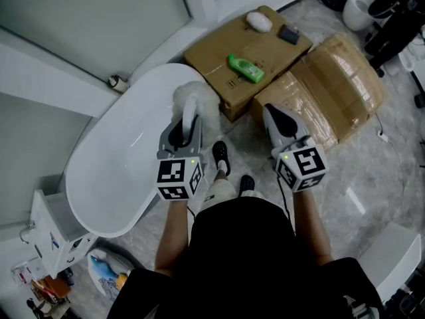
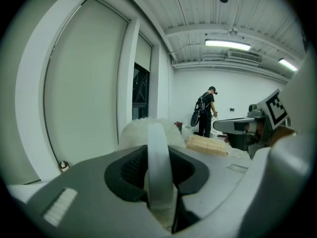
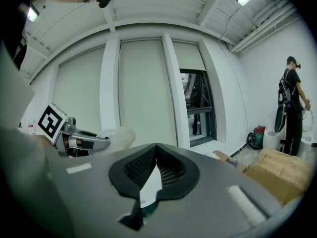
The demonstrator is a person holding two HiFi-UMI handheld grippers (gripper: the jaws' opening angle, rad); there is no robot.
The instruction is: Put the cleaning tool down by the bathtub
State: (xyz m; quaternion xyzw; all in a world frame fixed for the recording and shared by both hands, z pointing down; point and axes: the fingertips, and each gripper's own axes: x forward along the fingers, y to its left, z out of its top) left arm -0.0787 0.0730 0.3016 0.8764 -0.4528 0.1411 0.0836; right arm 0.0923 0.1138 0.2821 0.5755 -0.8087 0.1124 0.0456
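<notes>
The cleaning tool is a white strap-like handle (image 1: 190, 113) with a fluffy white head (image 1: 197, 97). My left gripper (image 1: 184, 130) is shut on the handle, holding the tool over the right end of the white bathtub (image 1: 113, 161). In the left gripper view the handle (image 2: 158, 155) runs up between the jaws and the fluffy head (image 2: 141, 130) sits just past them. My right gripper (image 1: 276, 117) hangs over the floor beside the boxes, jaws shut with nothing in them; its tips meet in the right gripper view (image 3: 155, 148).
Two cardboard boxes (image 1: 247, 45) (image 1: 329, 88) stand right of the tub; the nearer one carries a green bottle (image 1: 246, 68), a white lump (image 1: 259, 21) and a dark item (image 1: 289, 34). A small white shelf unit (image 1: 52, 230) is at the lower left. Another person (image 2: 205, 114) stands far back.
</notes>
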